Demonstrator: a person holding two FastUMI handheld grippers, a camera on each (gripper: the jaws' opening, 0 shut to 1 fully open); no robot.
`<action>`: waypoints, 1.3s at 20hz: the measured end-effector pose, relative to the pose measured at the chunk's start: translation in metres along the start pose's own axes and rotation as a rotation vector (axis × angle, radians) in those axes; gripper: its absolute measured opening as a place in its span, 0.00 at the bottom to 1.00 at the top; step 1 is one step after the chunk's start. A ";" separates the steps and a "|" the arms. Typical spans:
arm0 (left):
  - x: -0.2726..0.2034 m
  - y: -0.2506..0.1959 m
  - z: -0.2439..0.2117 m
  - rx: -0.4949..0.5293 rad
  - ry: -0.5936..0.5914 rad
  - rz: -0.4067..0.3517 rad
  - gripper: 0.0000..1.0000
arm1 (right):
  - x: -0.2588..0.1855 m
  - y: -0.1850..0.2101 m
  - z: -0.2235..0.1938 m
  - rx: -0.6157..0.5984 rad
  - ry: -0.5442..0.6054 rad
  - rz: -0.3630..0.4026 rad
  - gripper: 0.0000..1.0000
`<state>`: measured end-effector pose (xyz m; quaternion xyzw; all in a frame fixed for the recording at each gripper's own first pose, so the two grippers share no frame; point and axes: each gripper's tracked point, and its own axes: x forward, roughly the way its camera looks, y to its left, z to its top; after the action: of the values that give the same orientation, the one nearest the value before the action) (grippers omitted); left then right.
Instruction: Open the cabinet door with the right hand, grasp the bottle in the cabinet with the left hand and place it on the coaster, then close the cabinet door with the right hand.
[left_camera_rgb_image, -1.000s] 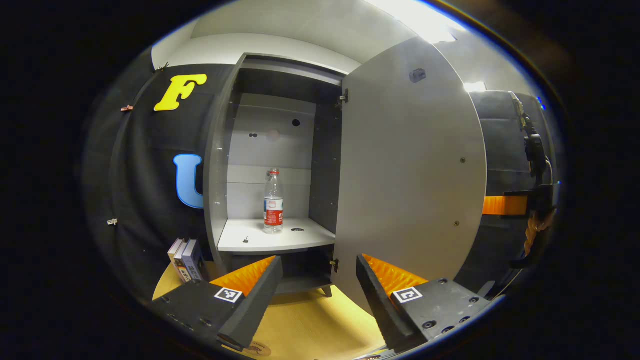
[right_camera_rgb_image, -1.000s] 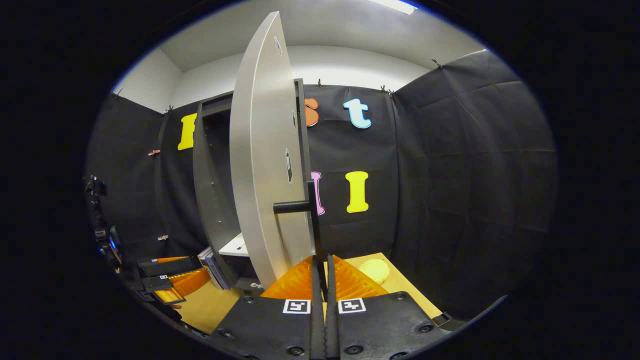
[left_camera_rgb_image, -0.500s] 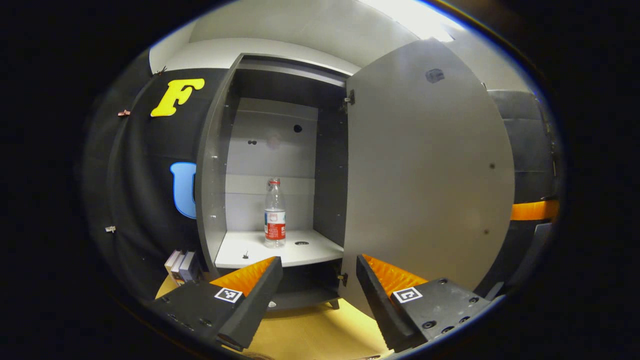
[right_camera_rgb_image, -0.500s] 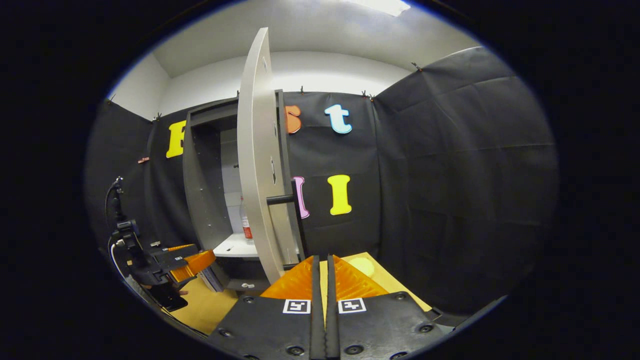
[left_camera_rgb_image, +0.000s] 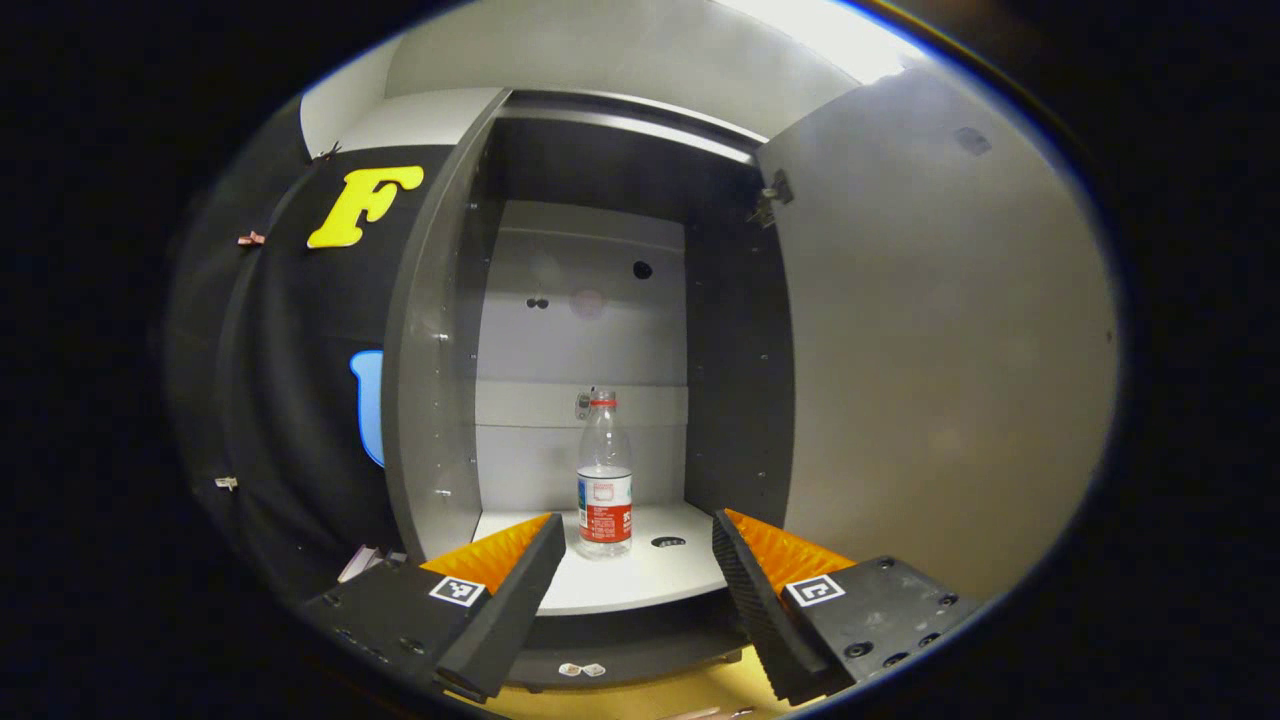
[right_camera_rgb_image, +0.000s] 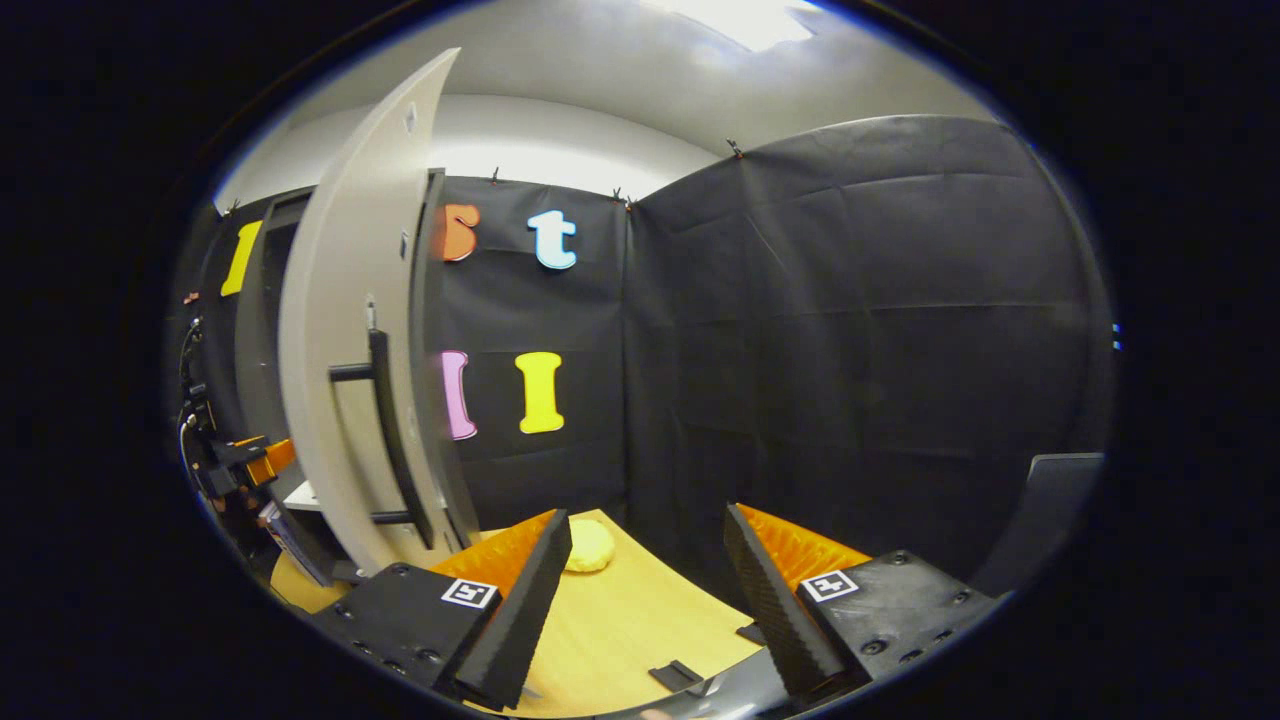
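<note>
- Our left hand-held gripper (left_camera_rgb_image: 638, 545) has its fingers spread wide with nothing between them, and it points into the open grey cabinet (left_camera_rgb_image: 440, 330).
- Our right hand-held gripper (right_camera_rgb_image: 648, 545) is likewise spread and empty, facing the black cloth wall, with the light wooden surface (right_camera_rgb_image: 640, 625) below it.
- The clear plastic bottle with a red cap and red label (left_camera_rgb_image: 604, 480) stands upright on the pale cabinet shelf (left_camera_rgb_image: 640, 575), toward the back, framed between our left fingers but well apart from them.
- A small dark round spot (left_camera_rgb_image: 667, 542) lies on the shelf just beside the bottle's base; we cannot tell what it is.
- The flat grey cabinet door (right_camera_rgb_image: 345, 330) stands swung wide, and its long black bar handle (right_camera_rgb_image: 388, 440) is free of our right fingers.
- We judge the opening step done: the door is clear of the shelf and nothing blocks the way to the bottle.
- The grasp is not yet made; the left fingers need to go in on either side of the bottle's body and close.
- A pale yellow rounded object (right_camera_rgb_image: 588, 545) rests on the surface near the door; we cannot tell whether it is the coaster.
- Still left: gripping the bottle, setting it on the coaster, and shutting the door with the right.
</note>
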<state>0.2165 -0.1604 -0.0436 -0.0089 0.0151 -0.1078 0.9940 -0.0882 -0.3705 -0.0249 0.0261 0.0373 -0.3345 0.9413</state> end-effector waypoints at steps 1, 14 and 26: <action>0.015 0.004 -0.003 0.020 0.012 0.008 0.94 | 0.010 -0.004 0.000 -0.003 -0.001 -0.016 0.97; 0.161 0.030 -0.049 0.068 0.058 0.096 0.91 | 0.111 -0.012 -0.026 0.016 0.042 -0.020 0.98; 0.200 0.033 -0.079 0.064 0.141 0.061 0.95 | 0.129 -0.002 -0.041 0.000 0.102 -0.012 0.98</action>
<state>0.4162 -0.1719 -0.1291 0.0310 0.0821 -0.0781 0.9931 0.0080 -0.4505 -0.0769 0.0431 0.0855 -0.3383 0.9362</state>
